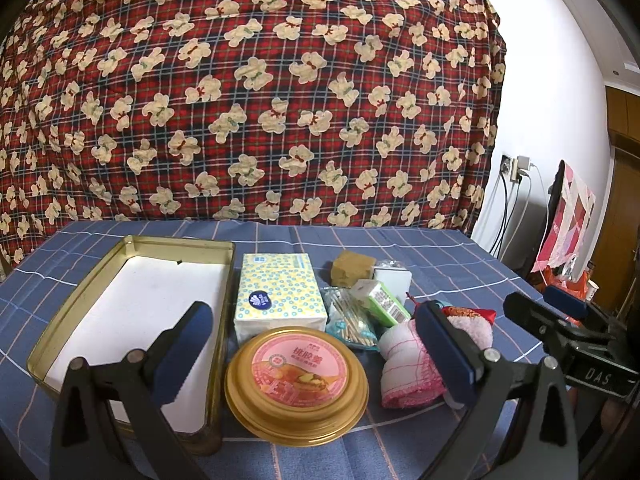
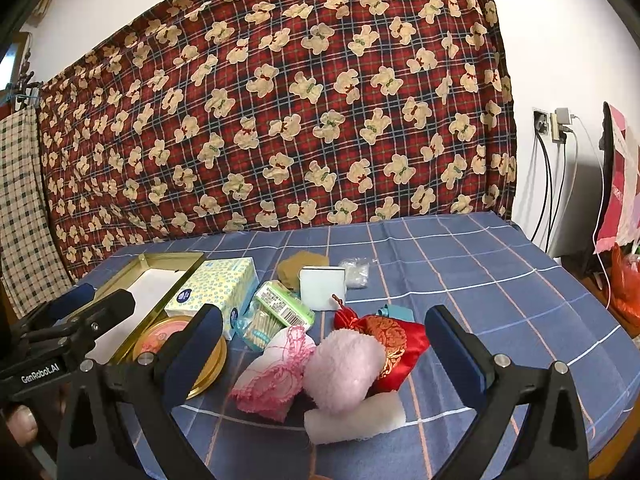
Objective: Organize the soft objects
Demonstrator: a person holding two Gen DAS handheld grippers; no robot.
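Observation:
A gold tin tray [image 1: 72,320] with a white floor lies at the left of the blue checked table; it also shows in the right wrist view [image 2: 160,260]. Soft things are heaped in the middle: a pink-and-white cloth [image 2: 272,376], a fluffy pink roll [image 2: 344,372], a white roll [image 2: 356,420], a red embroidered pouch [image 2: 400,340]. My left gripper [image 1: 316,344] is open above the round gold lid [image 1: 296,384], with the pink cloth [image 1: 404,368] by its right finger. My right gripper [image 2: 324,344] is open, the heap between its fingers.
A tissue pack [image 1: 276,296], a brown sponge [image 1: 352,268], a white block [image 2: 322,286], a green box [image 2: 284,308], a bag of cotton swabs [image 2: 260,328] and a clear packet [image 2: 354,270] lie behind. A bear-print blanket [image 1: 256,92] hangs at the back. Cables [image 2: 548,184] run down the right wall.

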